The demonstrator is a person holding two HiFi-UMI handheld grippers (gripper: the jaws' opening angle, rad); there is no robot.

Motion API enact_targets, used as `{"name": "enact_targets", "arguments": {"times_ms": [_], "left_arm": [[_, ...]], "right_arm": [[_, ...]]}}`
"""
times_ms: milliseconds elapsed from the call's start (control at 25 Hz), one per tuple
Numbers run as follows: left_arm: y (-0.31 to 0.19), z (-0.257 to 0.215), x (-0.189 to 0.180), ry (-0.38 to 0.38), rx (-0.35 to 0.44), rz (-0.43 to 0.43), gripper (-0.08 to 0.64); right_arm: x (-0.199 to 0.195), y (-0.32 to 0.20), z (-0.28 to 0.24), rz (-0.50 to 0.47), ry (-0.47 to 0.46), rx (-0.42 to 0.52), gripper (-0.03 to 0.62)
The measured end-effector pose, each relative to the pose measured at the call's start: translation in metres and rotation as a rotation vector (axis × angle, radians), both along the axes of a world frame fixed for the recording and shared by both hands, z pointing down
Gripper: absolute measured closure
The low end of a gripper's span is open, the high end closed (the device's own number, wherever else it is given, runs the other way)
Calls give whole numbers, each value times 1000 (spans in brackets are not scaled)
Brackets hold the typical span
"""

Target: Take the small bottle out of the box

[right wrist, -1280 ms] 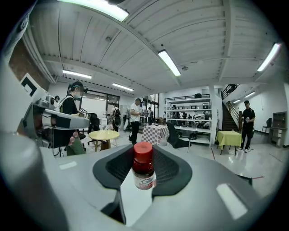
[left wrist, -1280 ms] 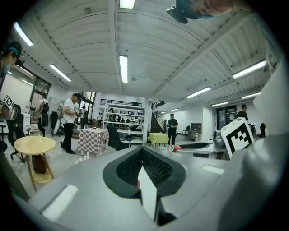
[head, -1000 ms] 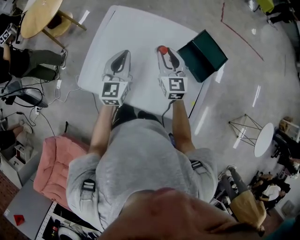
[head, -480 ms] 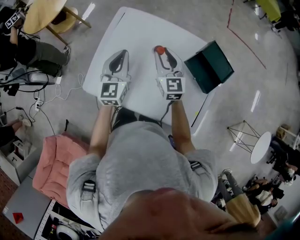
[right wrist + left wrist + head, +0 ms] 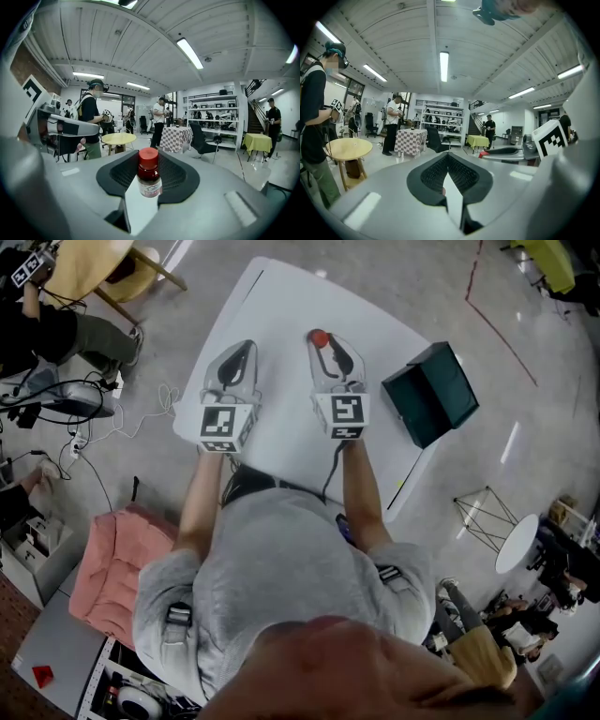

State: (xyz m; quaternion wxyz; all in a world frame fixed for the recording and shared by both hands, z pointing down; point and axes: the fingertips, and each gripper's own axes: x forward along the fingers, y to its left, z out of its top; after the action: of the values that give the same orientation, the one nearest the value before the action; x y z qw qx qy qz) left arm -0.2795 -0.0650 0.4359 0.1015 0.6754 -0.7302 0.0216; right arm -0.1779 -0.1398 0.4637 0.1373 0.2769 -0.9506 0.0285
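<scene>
1 small bottle (image 5: pixel 149 179), red-capped, is pinched by the right gripper (image 5: pixel 324 341) above the table (image 5: pixel 281 301), apart from the box (image 5: pixel 433 395) at the table's right edge. The left gripper (image 5: pixel 241 352) has its jaws pressed together.

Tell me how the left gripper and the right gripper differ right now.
The right gripper is shut on the small bottle, which has a red cap; the left gripper is shut with nothing between its jaws. The right gripper is nearer the dark green box; the left gripper is farther. Both hover over the white table.
</scene>
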Motion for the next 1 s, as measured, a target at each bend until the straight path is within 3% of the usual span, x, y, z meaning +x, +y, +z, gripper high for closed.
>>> {"name": "enact_targets", "arguments": {"times_ms": [360, 1000], "left_arm": [[-34, 35, -33, 27, -43, 13, 549], [-73, 96, -64, 79, -114, 39, 548]], "right_arm": [[-45, -32, 34, -3, 16, -40, 462], [-91, -71, 96, 5, 60, -88, 462]]}}
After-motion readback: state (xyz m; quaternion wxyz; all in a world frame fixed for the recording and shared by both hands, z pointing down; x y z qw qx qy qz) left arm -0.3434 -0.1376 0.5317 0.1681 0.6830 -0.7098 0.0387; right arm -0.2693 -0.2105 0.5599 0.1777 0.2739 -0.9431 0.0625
